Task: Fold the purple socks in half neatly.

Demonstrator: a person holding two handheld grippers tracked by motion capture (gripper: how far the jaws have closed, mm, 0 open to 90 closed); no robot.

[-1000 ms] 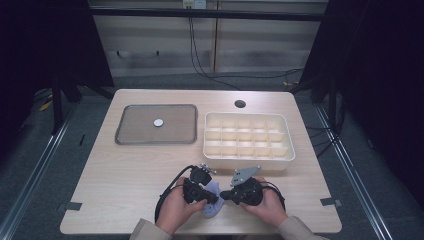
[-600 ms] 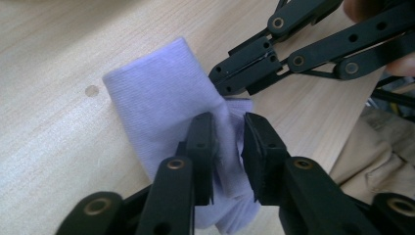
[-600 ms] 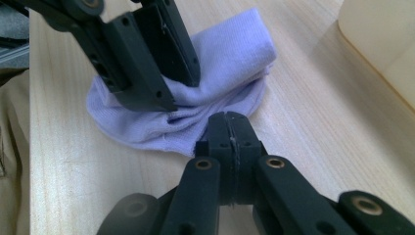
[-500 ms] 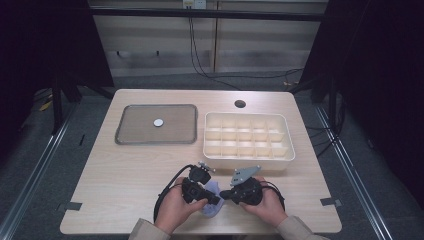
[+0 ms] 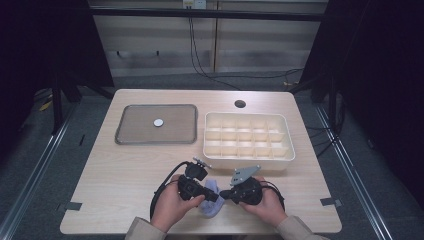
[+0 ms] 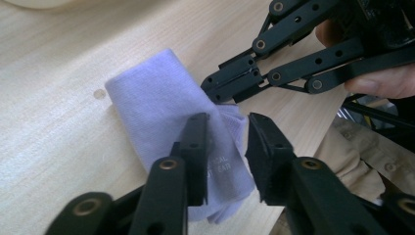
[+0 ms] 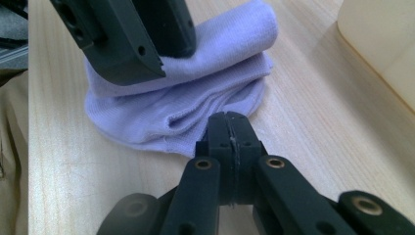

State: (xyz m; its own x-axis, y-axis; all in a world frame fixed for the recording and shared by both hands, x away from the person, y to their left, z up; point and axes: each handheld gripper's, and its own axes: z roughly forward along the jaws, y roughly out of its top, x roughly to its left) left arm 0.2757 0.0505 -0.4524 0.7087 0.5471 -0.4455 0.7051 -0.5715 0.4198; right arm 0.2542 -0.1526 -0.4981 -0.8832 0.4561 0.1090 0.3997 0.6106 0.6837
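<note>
Folded lilac sock [image 5: 212, 197] near table's front edge [image 5: 200, 231], between both grippers; left gripper [image 6: 226, 142] straddles its roll, jaws apart; right gripper [image 7: 230, 132] closed, tips touching sock's edge, nothing visibly pinched.

lavender cloth [image 6: 161, 105], faint partial print "EAR"

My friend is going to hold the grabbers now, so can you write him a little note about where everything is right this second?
Left gripper: jaws open, set around the top fold of the folded lilac sock.
Right gripper: jaws pressed together at the sock's edge; whether any fabric is pinched between them is hard to tell.
The sock lies at the near edge of the table, between both hands.
The cream divided box sits behind it with nothing in it. The grey tray to its left holds a small white disc.
Done: the sock looks folded over.
Left: probably finish the fold, then perhaps put it into a box compartment.
</note>
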